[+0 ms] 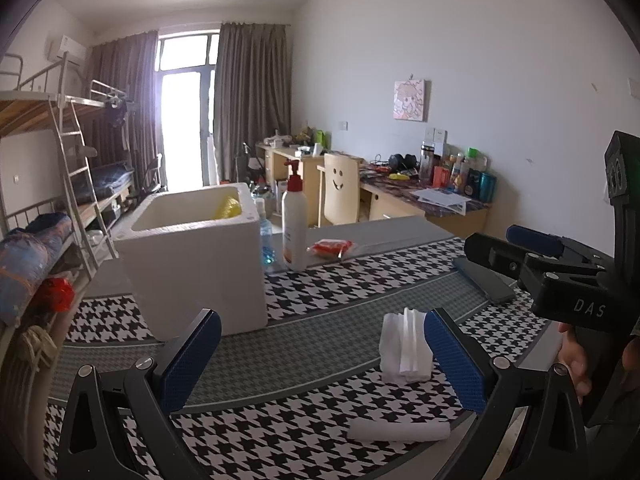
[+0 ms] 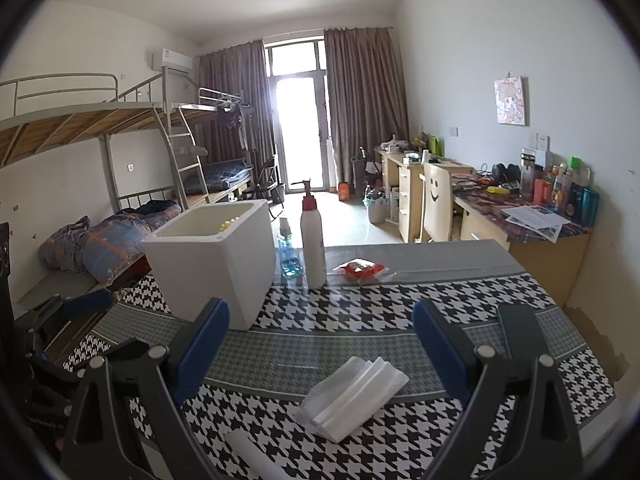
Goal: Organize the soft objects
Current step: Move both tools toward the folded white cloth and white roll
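both tongs, left (image 1: 322,354) and right (image 2: 320,344), gape wide; folded foam (image 2: 352,396) looks light, compressible; grip mid-fold.

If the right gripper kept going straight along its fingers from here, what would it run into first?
Most likely the folded white tissue stack, lying on the houndstooth tablecloth between the open fingers of the right gripper. If it passed above the stack, the pump bottle stands further on; depth is unclear.
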The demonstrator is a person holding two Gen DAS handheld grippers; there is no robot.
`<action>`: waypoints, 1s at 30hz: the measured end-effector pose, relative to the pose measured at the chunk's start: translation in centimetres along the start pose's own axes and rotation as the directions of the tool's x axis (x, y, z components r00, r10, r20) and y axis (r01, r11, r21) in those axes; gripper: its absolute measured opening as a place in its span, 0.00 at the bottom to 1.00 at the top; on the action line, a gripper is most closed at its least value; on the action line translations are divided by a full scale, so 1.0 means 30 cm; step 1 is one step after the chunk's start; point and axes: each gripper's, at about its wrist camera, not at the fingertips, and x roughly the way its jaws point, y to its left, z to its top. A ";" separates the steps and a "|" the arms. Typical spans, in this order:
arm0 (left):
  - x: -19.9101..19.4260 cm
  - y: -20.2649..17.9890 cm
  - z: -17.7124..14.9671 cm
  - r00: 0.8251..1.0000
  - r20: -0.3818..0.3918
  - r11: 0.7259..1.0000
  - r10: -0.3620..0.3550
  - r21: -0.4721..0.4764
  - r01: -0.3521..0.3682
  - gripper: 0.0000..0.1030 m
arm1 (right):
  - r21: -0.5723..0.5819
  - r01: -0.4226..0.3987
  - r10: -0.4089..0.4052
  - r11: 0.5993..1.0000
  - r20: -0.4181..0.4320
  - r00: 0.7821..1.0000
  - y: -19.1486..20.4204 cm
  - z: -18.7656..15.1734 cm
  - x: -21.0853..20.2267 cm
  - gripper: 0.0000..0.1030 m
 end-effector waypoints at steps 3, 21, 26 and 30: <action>0.007 -0.012 -0.007 1.000 -0.005 1.000 -0.002 0.012 0.002 0.99 | 0.012 0.005 -0.005 1.000 -0.001 1.000 -0.010 -0.012 -0.006 0.92; 0.048 -0.045 -0.072 0.998 -0.065 0.999 -0.023 0.023 0.024 0.99 | 0.036 0.036 -0.035 0.999 -0.046 0.998 -0.049 -0.074 0.002 0.92; 0.062 -0.049 -0.094 0.996 -0.091 1.000 -0.014 0.023 0.016 0.99 | 0.045 0.036 -0.034 0.998 -0.055 0.998 -0.059 -0.085 0.008 0.92; 0.065 -0.054 -0.110 0.995 -0.100 1.000 -0.012 0.020 0.014 0.99 | 0.052 0.038 -0.035 0.998 -0.059 0.998 -0.067 -0.088 0.006 0.92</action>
